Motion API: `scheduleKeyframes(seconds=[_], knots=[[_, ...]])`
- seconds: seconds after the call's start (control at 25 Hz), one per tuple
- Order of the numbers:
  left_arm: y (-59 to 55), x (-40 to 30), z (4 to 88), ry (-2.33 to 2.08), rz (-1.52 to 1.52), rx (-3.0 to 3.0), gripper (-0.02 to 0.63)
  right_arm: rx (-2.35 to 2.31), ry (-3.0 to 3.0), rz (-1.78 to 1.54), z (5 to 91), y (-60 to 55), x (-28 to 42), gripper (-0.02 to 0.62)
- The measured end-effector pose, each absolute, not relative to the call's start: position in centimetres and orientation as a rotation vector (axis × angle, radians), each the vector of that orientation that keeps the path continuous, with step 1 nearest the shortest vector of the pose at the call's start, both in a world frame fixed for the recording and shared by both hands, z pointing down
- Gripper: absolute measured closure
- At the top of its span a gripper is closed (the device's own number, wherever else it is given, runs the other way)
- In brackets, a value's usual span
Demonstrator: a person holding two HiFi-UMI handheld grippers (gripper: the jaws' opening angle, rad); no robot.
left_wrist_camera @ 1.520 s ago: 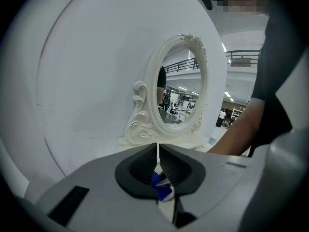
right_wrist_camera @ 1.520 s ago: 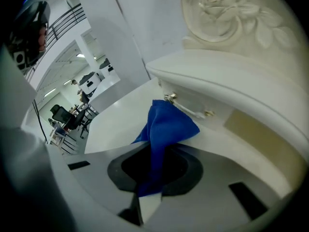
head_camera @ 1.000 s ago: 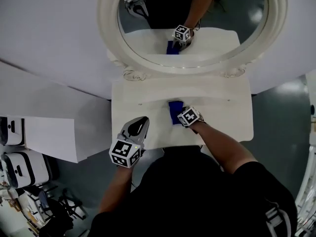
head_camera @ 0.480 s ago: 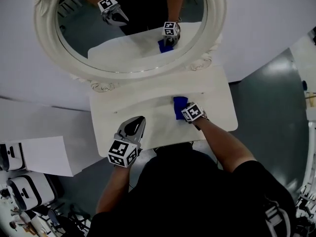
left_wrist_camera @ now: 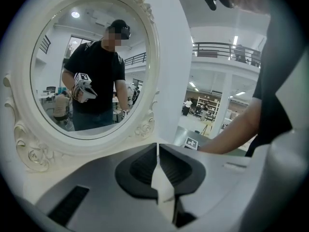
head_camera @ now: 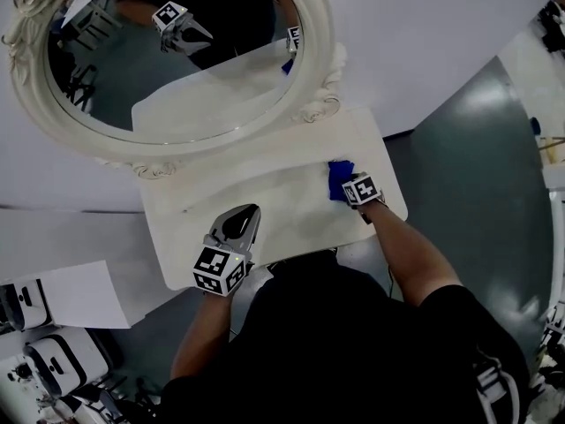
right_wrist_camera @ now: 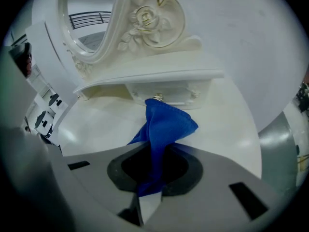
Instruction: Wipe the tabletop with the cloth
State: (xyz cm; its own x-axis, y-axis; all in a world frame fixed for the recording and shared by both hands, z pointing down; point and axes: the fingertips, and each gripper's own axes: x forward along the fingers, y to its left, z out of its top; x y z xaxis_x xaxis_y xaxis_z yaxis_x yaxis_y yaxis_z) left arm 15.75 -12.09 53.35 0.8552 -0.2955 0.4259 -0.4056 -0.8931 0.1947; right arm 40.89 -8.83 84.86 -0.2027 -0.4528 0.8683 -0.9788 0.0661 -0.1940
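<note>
Head view, right of frame: right gripper, jaws clamping the blue cloth, is sliding it across the tabletop from middle to right edge, likely extending the wiped strip; left gripper, jaws closed on nothing, is hovering lower left.

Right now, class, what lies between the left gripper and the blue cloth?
Only bare white tabletop: the head view shows nothing on it between the left gripper and the cloth held by the right gripper.
</note>
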Motion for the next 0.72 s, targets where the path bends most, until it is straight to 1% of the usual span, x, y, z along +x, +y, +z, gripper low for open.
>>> scheduleKeyframes(seconds=[0.2, 0.36, 0.56, 0.72], knots=[[-11.4, 18.0, 53.4, -0.491, 0.578, 2.761, 0.581, 1.529, -1.664, 1.122, 84.8, -6.8, 45.7, 0.552], [-11.2, 18.8, 53.3, -0.479, 0.58, 2.767, 0.581, 1.596, -1.623, 1.143, 84.7, -5.5, 48.2, 0.552], [-11.1, 18.7, 53.1, -0.496, 0.572, 2.767, 0.581, 1.604, -1.595, 1.14, 84.6, -4.8, 49.6, 0.552], [-11.3, 17.0, 52.9, -0.534, 0.554, 2.76, 0.581, 1.598, -1.547, 1.133, 84.6, -5.0, 49.6, 0.552]])
